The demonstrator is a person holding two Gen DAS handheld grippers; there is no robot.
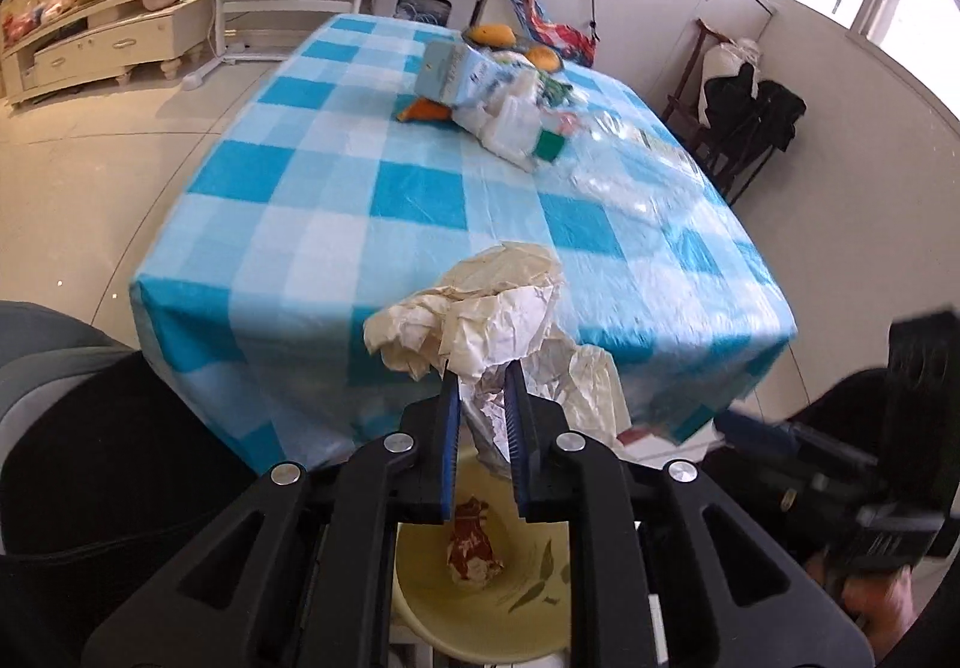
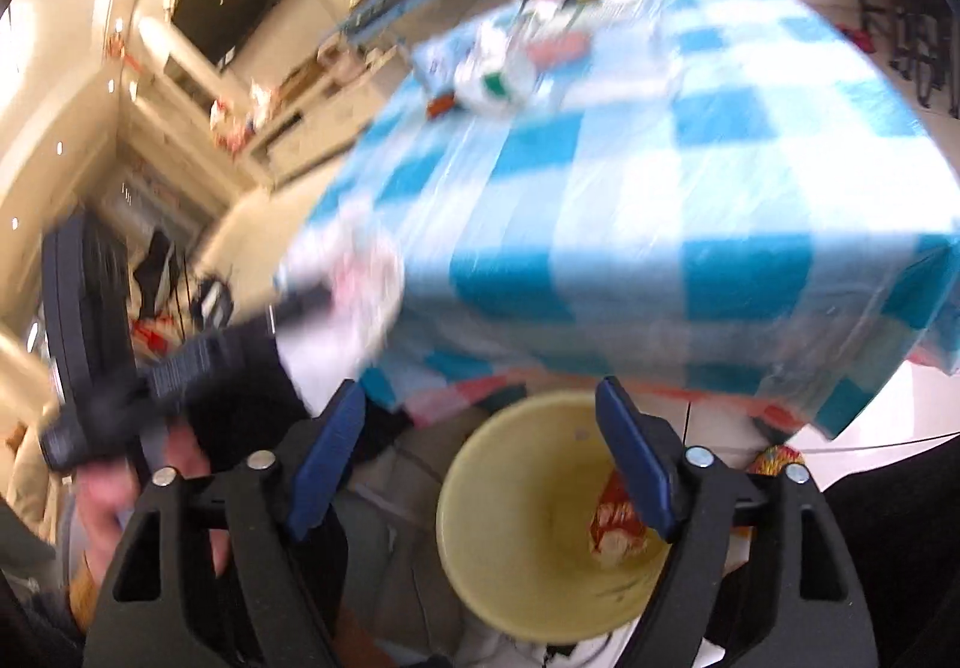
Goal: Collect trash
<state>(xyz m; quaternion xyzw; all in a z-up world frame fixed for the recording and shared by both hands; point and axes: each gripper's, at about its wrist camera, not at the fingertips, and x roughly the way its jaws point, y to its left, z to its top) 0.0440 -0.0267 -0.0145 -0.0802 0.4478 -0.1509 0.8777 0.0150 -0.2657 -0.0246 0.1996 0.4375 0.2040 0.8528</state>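
The left gripper [image 1: 483, 368] is clamped narrow on a wad of crumpled cream paper [image 1: 480, 302], which bulges out above and beside the pads and hangs just above the pale yellow bin [image 1: 432, 596] that stands on the floor at the near edge of the bench [image 1: 300, 224]. A red-and-white wrapper [image 1: 474, 545] already lies at the bottom of the bin. The step in hand looks like the drop — the paper is carried off the checked cloth and is roughly over the bin's mouth, though part of it still overhangs the bench side.

The right gripper [image 2: 480, 458] stands wide with nothing between its blue pads; seen from its own camera the bin [image 2: 474, 566] sits directly below it, and the wrapper [image 2: 615, 524] shows beside the right pad. It is blurred, so whether it touches the rim I cannot tell.

More trash remains far back on the bench: a blue carton [image 1: 447, 71] and a heap of white plastic bags [image 1: 510, 122].

The next move calls for bringing the paper fully over the opening, then parting the left jaws so it falls inside — the empty right gripper is free to reach for the far pile
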